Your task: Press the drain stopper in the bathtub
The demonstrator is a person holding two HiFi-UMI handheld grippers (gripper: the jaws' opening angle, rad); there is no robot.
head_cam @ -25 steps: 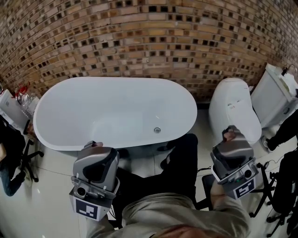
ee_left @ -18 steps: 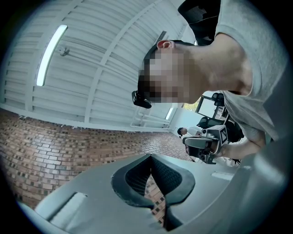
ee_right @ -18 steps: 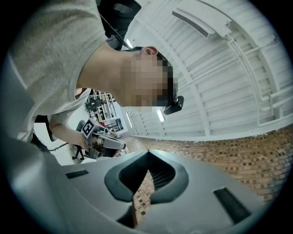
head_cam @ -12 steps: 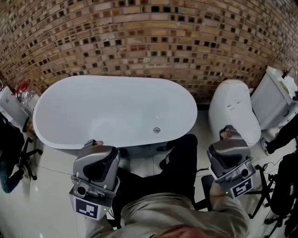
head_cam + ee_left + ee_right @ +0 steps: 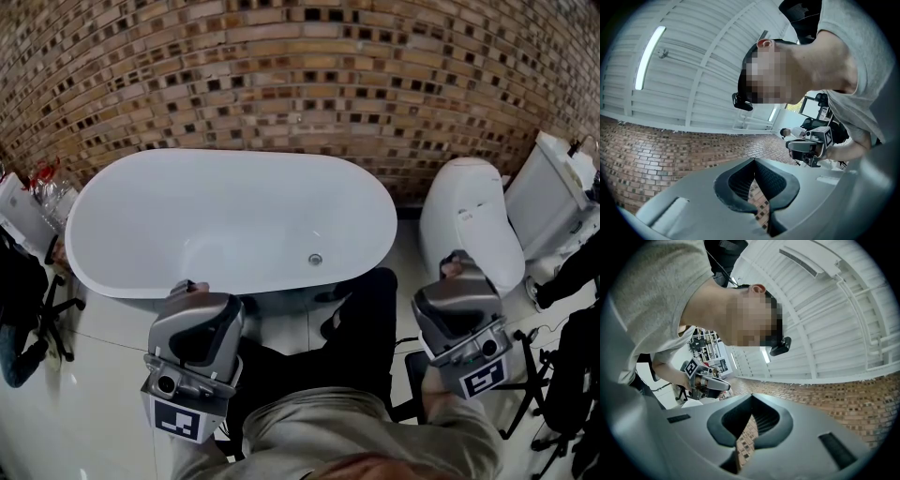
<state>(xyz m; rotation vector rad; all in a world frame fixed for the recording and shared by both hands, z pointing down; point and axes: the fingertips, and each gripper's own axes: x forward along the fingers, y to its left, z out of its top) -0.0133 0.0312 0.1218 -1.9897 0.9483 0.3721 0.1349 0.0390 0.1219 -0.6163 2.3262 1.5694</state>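
Brick wall (image 5: 281,56) is backing one white bathtub (image 5: 141,225) at frame centre. One drain stopper (image 5: 316,260) is sitting on its floor, right of centre. Two tongs are hovering lower down: left gripper (image 5: 190,291) and right gripper (image 5: 457,265), both pressing their jaws together, gripping nothing.

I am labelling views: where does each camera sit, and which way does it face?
Head view: on the head, facing down at bathtub and drain stopper; left gripper, right gripper, legs show.
Left gripper view: on that gripper, facing up at brick wall, ceiling; shut jaws show.
Right gripper view: likewise, its jaws shut.
Shared: brick wall in all three.
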